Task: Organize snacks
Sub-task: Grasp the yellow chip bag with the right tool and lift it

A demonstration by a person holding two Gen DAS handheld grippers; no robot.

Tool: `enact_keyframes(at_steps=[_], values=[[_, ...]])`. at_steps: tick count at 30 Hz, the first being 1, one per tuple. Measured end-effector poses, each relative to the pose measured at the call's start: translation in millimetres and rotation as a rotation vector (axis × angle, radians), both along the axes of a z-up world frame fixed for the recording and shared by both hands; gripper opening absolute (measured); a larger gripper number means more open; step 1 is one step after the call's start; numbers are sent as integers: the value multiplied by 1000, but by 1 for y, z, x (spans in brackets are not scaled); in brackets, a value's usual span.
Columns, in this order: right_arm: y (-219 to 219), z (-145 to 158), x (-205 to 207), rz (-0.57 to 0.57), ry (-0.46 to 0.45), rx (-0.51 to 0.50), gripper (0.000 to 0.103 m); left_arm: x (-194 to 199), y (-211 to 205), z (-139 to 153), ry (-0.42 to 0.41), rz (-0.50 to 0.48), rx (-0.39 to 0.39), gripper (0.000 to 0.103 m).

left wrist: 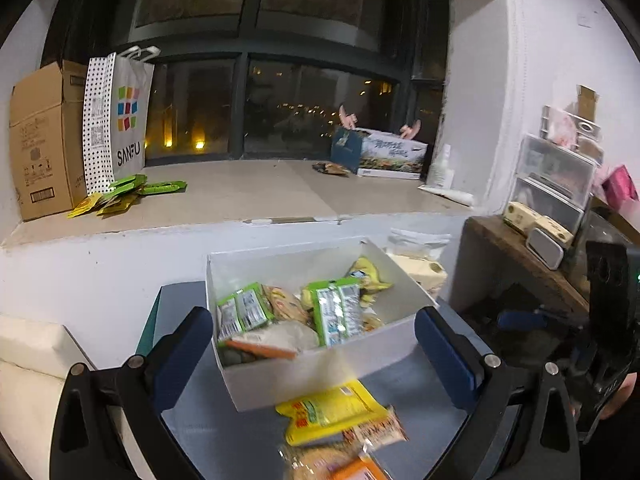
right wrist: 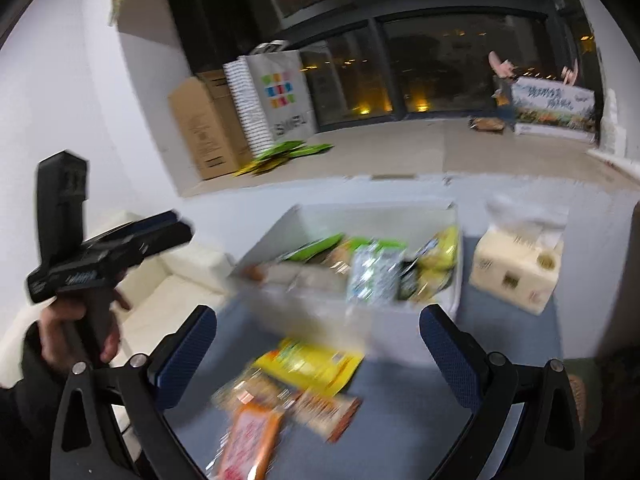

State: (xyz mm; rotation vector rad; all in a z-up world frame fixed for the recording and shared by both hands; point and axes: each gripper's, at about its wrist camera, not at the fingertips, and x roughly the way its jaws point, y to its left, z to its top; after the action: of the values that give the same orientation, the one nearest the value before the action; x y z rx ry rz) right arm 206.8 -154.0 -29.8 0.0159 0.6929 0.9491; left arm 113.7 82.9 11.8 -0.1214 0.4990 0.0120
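Observation:
A white open box (left wrist: 320, 376) sits on a grey table and holds several snack packets, among them green ones (left wrist: 336, 312). A yellow packet (left wrist: 328, 412) and orange and tan packets (left wrist: 360, 468) lie loose in front of it. My left gripper (left wrist: 316, 344) is open and empty, hovering above the box's near wall. My right gripper (right wrist: 318, 344) is open and empty above the loose yellow packet (right wrist: 308, 364) and orange packet (right wrist: 248, 436). The box also shows, blurred, in the right wrist view (right wrist: 400, 328). The left gripper appears there, held in a hand (right wrist: 176, 232).
A window ledge (left wrist: 248, 196) behind the table holds a cardboard box (left wrist: 44, 140), a SANFU bag (left wrist: 128, 120), green and yellow packets (left wrist: 120, 196) and a printed carton (left wrist: 392, 156). A cream tissue box (right wrist: 516, 272) stands right of the white box. A wooden shelf (left wrist: 520, 256) with containers is at right.

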Motion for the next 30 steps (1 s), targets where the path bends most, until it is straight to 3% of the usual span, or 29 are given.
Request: enact_keyframes(at_steps=[3, 10, 18, 28, 30], values=[[-12, -12, -27, 8, 9, -10, 103, -17, -20, -4, 7, -25, 59, 103], [-39, -42, -69, -49, -1, -68, 103, -47, -46, -18, 33, -98, 48, 103], [-47, -54, -66, -58, -14, -99, 103, -69, -38, -35, 50, -62, 11, 103], [30, -102, -16, 11, 63, -233, 103, -94, -24, -61, 90, -32, -8, 103], [55, -111, -8, 40, 19, -272, 103, -99, -23, -65, 96, -36, -1, 103]])
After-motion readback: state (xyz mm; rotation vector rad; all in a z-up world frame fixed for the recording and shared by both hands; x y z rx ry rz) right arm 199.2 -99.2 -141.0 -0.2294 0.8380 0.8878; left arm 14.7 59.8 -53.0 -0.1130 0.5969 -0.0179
